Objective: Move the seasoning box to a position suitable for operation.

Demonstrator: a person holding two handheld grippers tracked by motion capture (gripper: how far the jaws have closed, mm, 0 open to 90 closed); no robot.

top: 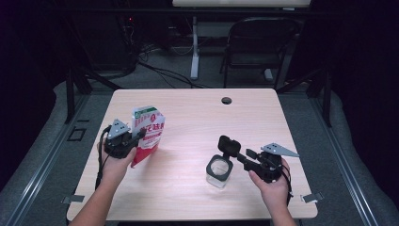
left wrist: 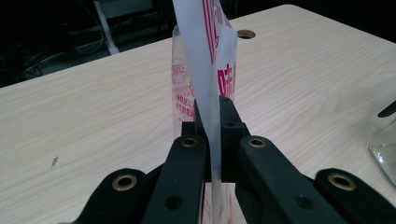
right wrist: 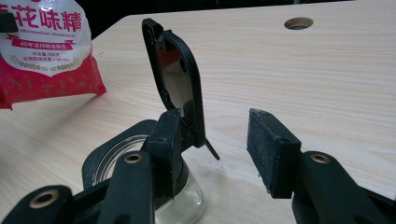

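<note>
- Left gripper [top: 136, 136] clenched on the edge of a red-and-white seasoning pouch [top: 147, 134], held upright over the left side of the desk [top: 197, 117].
- Right gripper [top: 237, 155] released, jaws spread wide, one jaw touching the flipped-up black lid [right wrist: 175, 81].
- Clear glass jar [top: 219, 170] standing right of desk centre, well apart from the pouch.
</note>
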